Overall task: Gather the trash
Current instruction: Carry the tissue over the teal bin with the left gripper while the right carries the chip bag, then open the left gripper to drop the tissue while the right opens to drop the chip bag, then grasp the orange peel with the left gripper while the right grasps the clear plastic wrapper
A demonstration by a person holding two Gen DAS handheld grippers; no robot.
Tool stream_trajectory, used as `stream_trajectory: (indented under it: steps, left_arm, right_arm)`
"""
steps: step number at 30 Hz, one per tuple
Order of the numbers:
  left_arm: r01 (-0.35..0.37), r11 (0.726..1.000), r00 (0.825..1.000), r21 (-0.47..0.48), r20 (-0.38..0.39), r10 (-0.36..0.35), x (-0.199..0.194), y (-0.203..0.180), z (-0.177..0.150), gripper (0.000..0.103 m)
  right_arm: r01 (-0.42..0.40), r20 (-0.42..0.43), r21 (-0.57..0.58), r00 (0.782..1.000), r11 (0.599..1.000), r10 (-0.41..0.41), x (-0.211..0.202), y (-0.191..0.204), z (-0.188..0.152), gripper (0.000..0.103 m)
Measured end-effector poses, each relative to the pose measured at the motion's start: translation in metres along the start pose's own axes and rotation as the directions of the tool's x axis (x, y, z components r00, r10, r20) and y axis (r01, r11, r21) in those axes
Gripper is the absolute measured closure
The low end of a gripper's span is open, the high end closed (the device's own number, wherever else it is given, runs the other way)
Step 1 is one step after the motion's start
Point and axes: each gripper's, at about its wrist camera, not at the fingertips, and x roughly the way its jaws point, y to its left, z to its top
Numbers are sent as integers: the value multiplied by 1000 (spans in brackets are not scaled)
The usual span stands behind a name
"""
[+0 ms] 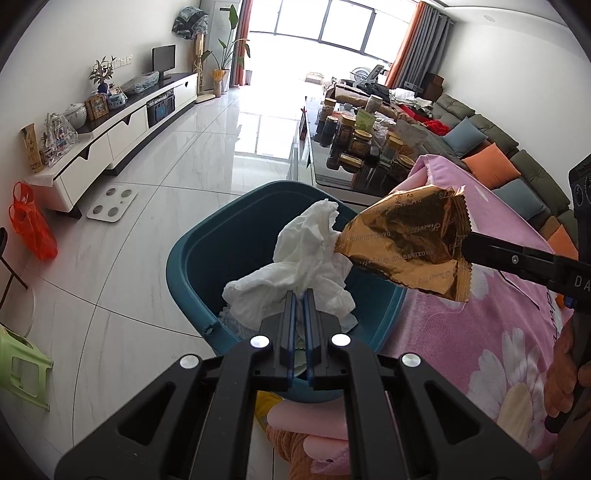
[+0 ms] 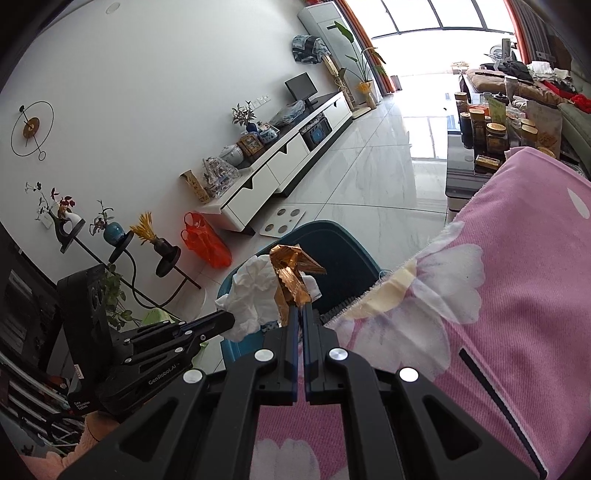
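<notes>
Left-wrist view: over the blue bin [image 1: 192,273], the left gripper [image 1: 300,295] pinches a tissue [image 1: 306,258] and the right gripper [image 2: 300,308] a gold wrapper [image 1: 410,243], both best released only once squarely above the opening, beside the pink blanket [image 1: 480,332].

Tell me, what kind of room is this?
Most likely a home living room: a long sofa with cushions, a low white TV cabinet holding a screen, and big curtained windows.
</notes>
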Motion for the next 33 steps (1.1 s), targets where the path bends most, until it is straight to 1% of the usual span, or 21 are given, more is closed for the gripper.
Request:
stream_trajectory:
  steps: [4,8,11,18,22,24,26,28,30,31,32,33]
  left_arm:
    - [4,1000,1000,-8,-9,-4,7,-2,3,98]
    - [-11,1000,1000,-11,-10,11,15,-2,5,97]
    - [-3,1000,1000,-20,-14,3,20,-2,7,97]
    - [-10,1000,1000,-22,-5,10,21,-5,6,96]
    - [-14,1000,1000,-7,17,14,12,-8,2,88]
    - [-14,1000,999,-1,31,14,7,-12,2,83]
    - [-12,1000,999,3,49,12,0,-15,2,74]
    - [-6,1000,997,17,74,5,-9,-21,3,67]
    - [6,999,995,40,102,-10,-19,-28,3,62]
    - [15,999,993,51,116,-21,-24,-33,3,58]
    - [31,997,991,66,129,-39,-30,-40,3,55]
    - [50,995,988,84,139,-61,-35,-47,2,54]
  right_arm:
    - [6,-19,6,1000,1000,-6,10,1,0,102]
    - [11,-32,8,999,1000,-11,16,1,0,101]
    - [16,-40,8,999,1000,-16,20,3,1,101]
    - [27,-45,21,999,999,-26,24,1,1,96]
    - [27,-42,26,999,999,-26,22,-3,1,86]
    - [20,-36,25,999,999,-19,17,-4,0,86]
    - [10,-24,28,1000,1000,-10,11,-5,-2,86]
    - [-8,-13,29,1000,1000,8,0,-4,-6,85]
    - [-10,7,14,1000,1000,10,-15,-2,-11,81]
    - [-7,23,4,1000,1000,7,-24,-2,-15,75]
    - [1,42,-5,999,1000,-1,-35,-2,-18,72]
    - [11,57,-13,998,1000,-11,-46,-2,-23,72]
